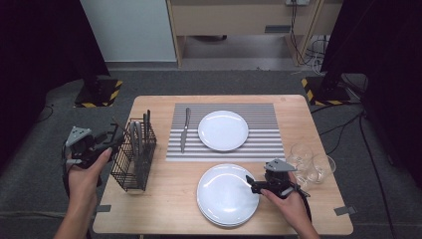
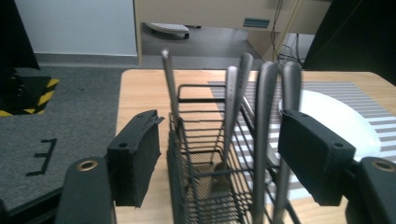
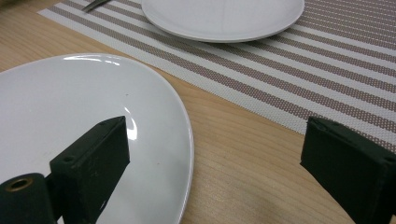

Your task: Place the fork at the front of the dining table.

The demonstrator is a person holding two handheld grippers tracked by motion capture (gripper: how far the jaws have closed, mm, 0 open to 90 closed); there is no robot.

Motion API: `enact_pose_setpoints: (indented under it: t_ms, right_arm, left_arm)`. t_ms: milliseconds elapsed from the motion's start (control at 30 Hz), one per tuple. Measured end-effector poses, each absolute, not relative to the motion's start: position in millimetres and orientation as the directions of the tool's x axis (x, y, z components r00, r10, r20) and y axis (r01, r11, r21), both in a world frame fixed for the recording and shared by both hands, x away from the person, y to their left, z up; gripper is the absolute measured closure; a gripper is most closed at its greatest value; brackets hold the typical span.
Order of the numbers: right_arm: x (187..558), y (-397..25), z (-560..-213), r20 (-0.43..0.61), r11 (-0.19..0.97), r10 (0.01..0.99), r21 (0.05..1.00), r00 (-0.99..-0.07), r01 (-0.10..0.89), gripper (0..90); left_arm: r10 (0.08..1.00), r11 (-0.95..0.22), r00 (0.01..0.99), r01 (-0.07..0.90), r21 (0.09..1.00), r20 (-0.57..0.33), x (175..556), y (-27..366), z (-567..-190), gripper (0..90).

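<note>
A black wire cutlery basket (image 1: 134,154) stands at the table's left edge with several metal utensils (image 2: 264,116) upright in it. My left gripper (image 1: 116,136) is open just left of the basket, and in the left gripper view (image 2: 219,140) its jaws stand either side of the basket's near end (image 2: 196,154). A stack of white plates (image 1: 224,196) lies near the front edge. My right gripper (image 1: 250,184) is open at the stack's right rim; one jaw hangs over the top plate (image 3: 70,107), the other over bare wood.
On a striped placemat (image 1: 259,139) in mid-table lie another white plate (image 1: 223,130) and, left of it, a knife (image 1: 185,128). Two clear glasses (image 1: 301,154) (image 1: 322,167) stand close behind my right hand at the right edge.
</note>
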State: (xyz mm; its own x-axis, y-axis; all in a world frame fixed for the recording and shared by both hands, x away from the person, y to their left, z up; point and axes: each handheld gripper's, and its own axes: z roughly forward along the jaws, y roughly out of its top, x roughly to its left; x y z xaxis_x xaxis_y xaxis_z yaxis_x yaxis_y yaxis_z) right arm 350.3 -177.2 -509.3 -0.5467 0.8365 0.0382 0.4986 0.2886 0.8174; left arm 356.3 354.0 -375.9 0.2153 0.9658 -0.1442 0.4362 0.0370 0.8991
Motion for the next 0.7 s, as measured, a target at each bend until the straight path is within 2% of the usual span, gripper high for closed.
enact_pose_setpoints:
  t_ms: [167,700]
  right_arm:
    - [351.4,-177.7,-511.7,0.036,0.292,0.837,0.814,-0.546,0.502,8.3]
    - [351.2,-178.6,-512.8,0.031,0.294,0.84,0.813,-0.542,0.503,8.4]
  left_arm:
    - [0.971,0.04,0.194,0.436,0.899,-0.137,370.4,359.2,-377.2,33.7]
    - [0.974,0.05,0.179,0.441,0.896,-0.142,390.4,363.2,-383.8,34.4]
